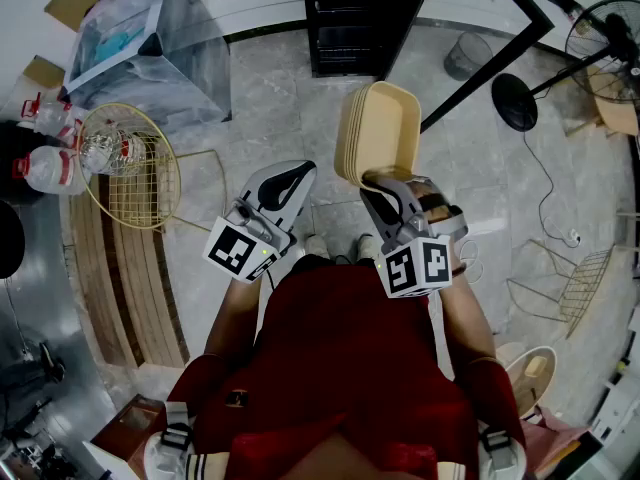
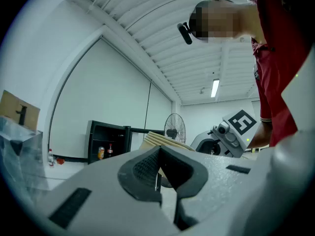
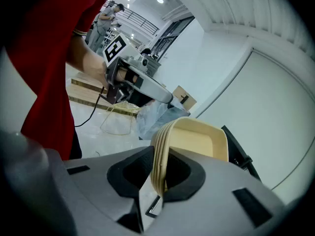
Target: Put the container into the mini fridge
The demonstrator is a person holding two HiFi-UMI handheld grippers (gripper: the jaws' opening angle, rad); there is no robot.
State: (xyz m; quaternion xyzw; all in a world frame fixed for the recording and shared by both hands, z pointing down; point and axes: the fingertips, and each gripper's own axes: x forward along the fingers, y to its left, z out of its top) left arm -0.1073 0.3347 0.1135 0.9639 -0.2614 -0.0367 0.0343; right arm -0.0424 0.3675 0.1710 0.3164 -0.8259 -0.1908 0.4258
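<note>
Container (image 1: 378, 133): beige, shallow, with rounded corners, apparently several nested into one stack. We are holding it in the air above the tiled floor (image 1: 270, 88), standing on edge rather than lying flat.

Right gripper (image 1: 385, 183): we are clamping it on the container's near rim. Its own view shows the stacked edges (image 3: 160, 151) pinched between the two dark pads, and the tray body is rising beyond the jaws.

Left gripper (image 1: 293, 171): we are keeping it just beside the right one, jaws together with nothing between them. It is taking no part in the hold.

Mini fridge (image 1: 365, 18): black and standing against the far wall. The left gripper view shows it open (image 2: 106, 141), with cans on a shelf inside.

Governing relation: the container is projecting straight out from the right gripper, and its long axis is pointing away from us toward the fridge. The fridge is lying directly ahead and well apart from the container's far end. The right hand is the nearer, being the only one loaded. We are judging the carry about midway. The next move calls for closing that gap and sliding the container in lengthwise.

Wire basket (image 1: 130, 168): it is lying on the floor off to the left, clear of the path.
</note>
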